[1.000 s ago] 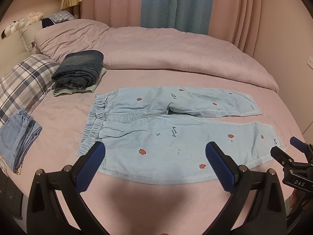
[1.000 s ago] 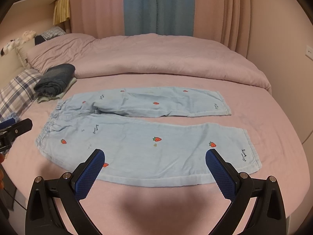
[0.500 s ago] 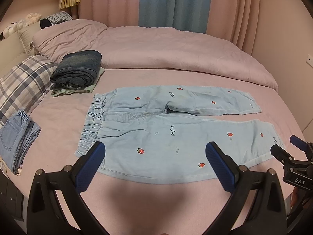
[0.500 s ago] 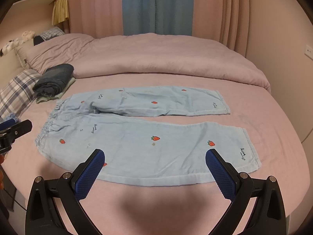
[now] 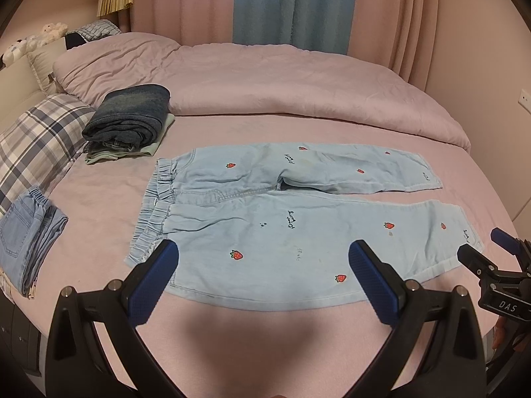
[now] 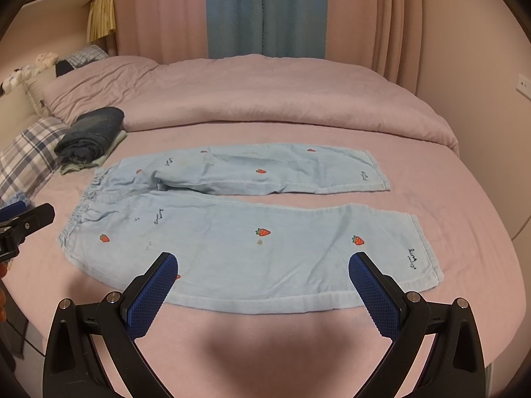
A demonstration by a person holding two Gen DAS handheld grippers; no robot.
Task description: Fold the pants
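The bed carries the pants, flat just ahead of both grippers, legs apart. Your left gripper and right gripper stand released, holding nothing. The cloth looks light and soft, so pinch the waistband and hem.

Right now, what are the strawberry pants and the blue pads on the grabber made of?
The strawberry pants look like soft, thin, pale-blue denim or cotton: matte, lightly creased, with stitched hems and a gathered waist. The pads on the right gripper look like rubber or plastic, judging by their fine grid texture.
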